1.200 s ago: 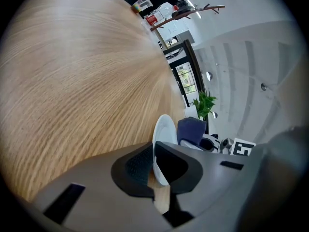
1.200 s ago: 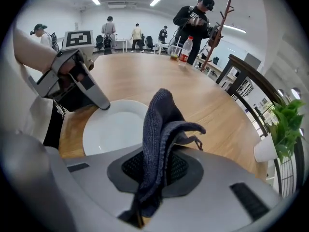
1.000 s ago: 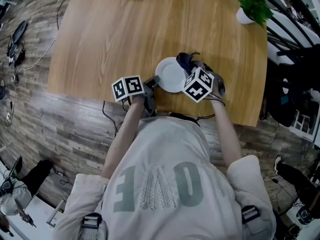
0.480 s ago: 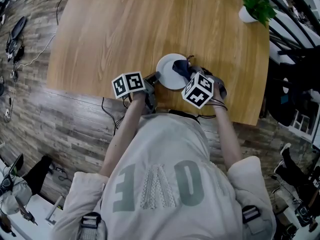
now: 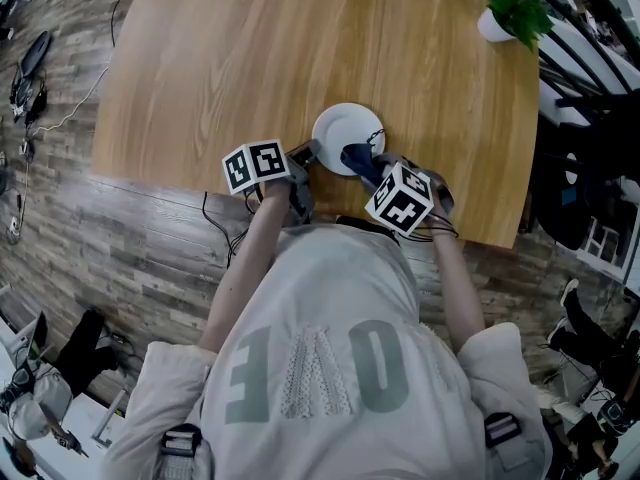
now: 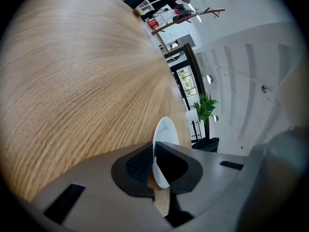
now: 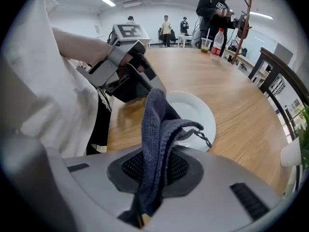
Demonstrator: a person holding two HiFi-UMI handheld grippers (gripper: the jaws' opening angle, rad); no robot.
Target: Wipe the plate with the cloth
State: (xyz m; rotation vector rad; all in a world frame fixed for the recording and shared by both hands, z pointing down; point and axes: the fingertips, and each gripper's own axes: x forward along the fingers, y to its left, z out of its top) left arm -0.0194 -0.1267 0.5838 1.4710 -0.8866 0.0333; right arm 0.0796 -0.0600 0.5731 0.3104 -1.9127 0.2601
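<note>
Fingers (image 6: pixel 139 164) of the left gripper (image 6: pixel 155 167) are clamped on the near rim of the plate (image 6: pixel 166 129). That gripper's own view shows the thin white edge pinched between the ribbed faces, a detail too small to read from the head view. The right gripper (image 7: pixel 155 169) has its pads (image 7: pixel 182 168) closed on the cloth (image 7: pixel 157 129), a dark blue rag that rises out of the jaws and flops forward. A loose thread loop hangs from its tip.

Only the head view shows both tools at once. The left one bites the plate at 8 o'clock, and the cloth drapes over the rim at 5 o'clock. Whether the rag presses on the white surface, no view settles. The plate sits near the front edge of the wooden table (image 5: pixel 250 58), straight ahead of the person at 12 o'clock.

The right gripper view alone shows the left gripper from the front, with a hand (image 7: pixel 91 45) around it. Farther off it shows a bottle (image 7: pixel 218 40) on the far end of the table and people (image 7: pixel 166 24) standing beyond. A potted plant (image 5: pixel 515 3) stands at the table's 2 o'clock corner.
</note>
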